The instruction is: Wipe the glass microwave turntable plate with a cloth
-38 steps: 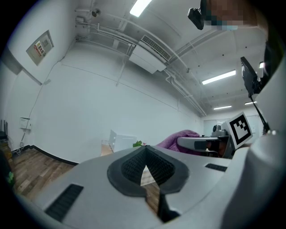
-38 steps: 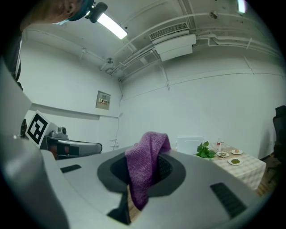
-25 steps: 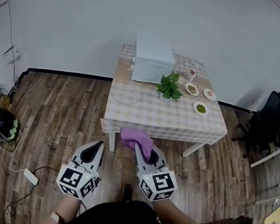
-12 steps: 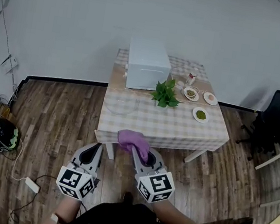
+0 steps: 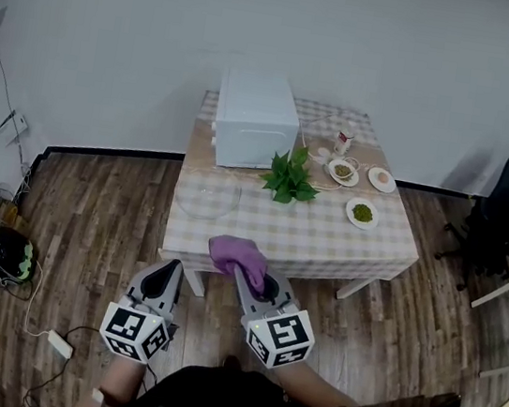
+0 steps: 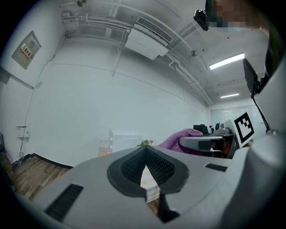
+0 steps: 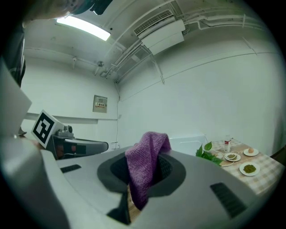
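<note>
The clear glass turntable plate [image 5: 206,197] lies on the left part of the checkered table [image 5: 325,242], in front of the white microwave [image 5: 254,117]. My right gripper [image 5: 246,271] is shut on a purple cloth [image 5: 237,254], which drapes over its jaws [image 7: 144,166] just short of the table's near edge. My left gripper [image 5: 166,276] hangs beside it over the wooden floor, jaws closed together with nothing between them [image 6: 144,164]. Both grippers are well short of the plate.
A green plant [image 5: 287,176], three small dishes [image 5: 363,213] and a bottle [image 5: 343,141] stand on the table's right half. Black chairs [image 5: 508,217] are at the right wall. A helmet [image 5: 6,252] and a power strip with cables [image 5: 54,342] lie on the floor at left.
The view has shifted toward the table: table and microwave have slid left and nearer in the head view. Both grippers keep their pose, cloth still held.
</note>
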Action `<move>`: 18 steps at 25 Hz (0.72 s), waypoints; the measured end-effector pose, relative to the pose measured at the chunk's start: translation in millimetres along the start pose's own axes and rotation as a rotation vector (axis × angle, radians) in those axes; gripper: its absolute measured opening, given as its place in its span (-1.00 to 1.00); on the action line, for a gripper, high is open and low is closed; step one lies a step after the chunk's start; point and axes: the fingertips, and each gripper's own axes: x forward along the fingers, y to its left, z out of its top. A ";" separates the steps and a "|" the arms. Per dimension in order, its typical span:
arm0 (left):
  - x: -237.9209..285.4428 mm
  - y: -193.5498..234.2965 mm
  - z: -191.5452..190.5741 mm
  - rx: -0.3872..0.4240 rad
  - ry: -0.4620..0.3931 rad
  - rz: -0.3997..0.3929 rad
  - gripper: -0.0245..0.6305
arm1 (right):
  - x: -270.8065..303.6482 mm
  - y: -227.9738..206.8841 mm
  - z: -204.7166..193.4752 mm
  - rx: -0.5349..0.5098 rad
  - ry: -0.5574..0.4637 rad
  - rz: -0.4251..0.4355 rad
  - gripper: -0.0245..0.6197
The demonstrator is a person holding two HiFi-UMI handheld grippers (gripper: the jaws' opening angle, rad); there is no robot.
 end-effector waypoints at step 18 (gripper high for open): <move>53.1 15.0 -7.6 -0.003 0.040 0.016 -0.90 | 38.0 -44.8 -14.0 0.024 0.030 0.017 -0.75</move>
